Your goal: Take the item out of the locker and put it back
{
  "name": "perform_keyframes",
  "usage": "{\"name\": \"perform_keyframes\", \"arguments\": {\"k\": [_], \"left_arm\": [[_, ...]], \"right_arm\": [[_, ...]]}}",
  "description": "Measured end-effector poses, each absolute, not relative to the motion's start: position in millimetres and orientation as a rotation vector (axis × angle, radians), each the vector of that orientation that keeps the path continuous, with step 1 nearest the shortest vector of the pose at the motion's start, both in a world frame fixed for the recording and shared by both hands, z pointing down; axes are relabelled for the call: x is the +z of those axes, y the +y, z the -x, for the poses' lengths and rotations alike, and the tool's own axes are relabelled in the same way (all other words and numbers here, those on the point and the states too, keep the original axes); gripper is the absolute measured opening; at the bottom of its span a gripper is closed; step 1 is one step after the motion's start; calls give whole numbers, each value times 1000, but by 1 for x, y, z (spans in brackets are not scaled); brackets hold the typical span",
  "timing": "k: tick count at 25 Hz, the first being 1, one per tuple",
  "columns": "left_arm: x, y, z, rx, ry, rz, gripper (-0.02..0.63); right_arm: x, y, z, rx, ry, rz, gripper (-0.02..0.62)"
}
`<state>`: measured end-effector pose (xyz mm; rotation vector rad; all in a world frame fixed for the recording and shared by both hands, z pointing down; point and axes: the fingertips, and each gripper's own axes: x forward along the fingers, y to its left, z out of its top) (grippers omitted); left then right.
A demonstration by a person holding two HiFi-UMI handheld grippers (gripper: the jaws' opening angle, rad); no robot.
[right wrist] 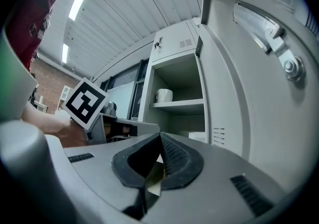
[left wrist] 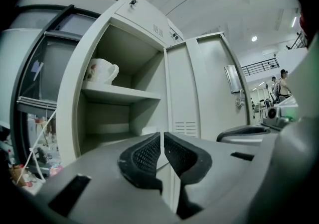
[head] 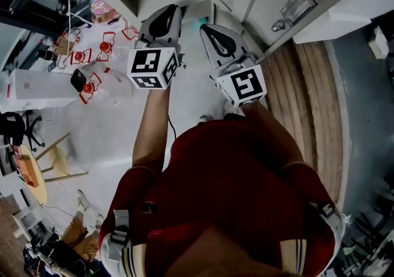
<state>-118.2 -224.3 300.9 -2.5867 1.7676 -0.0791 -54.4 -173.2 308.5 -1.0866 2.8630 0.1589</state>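
Observation:
The grey locker point(left wrist: 124, 34) stands open in front of me. A white item point(left wrist: 102, 71), rounded like a cup or bag, sits on its upper shelf point(left wrist: 122, 93), and the right gripper view shows the same item point(right wrist: 163, 95). My left gripper point(left wrist: 162, 137) points at the opening from a distance, its jaws shut with nothing between them. My right gripper point(right wrist: 159, 137) is also shut and empty, beside the open door point(right wrist: 259, 98). In the head view the left gripper point(head: 169, 14) and the right gripper point(head: 208, 29) are held up side by side before the locker.
A small white box point(left wrist: 148, 131) lies in the lower compartment. Closed locker doors with a handle point(left wrist: 233, 78) stand to the right. A cluttered table point(head: 92, 60) with red objects is at the left, and wooden flooring point(head: 314, 97) at the right.

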Motion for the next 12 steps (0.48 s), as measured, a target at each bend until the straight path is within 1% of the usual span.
{"name": "perform_keyframes", "arguments": {"k": [5,12], "left_arm": [[302,-207,118,-38,1753,2593,9],[301,-180,108,-15,1680,2595,8]], "right_arm": [[306,-172,54,170,2857,1085,-2],[302,-168,53,167,2849,1086,-3]]}}
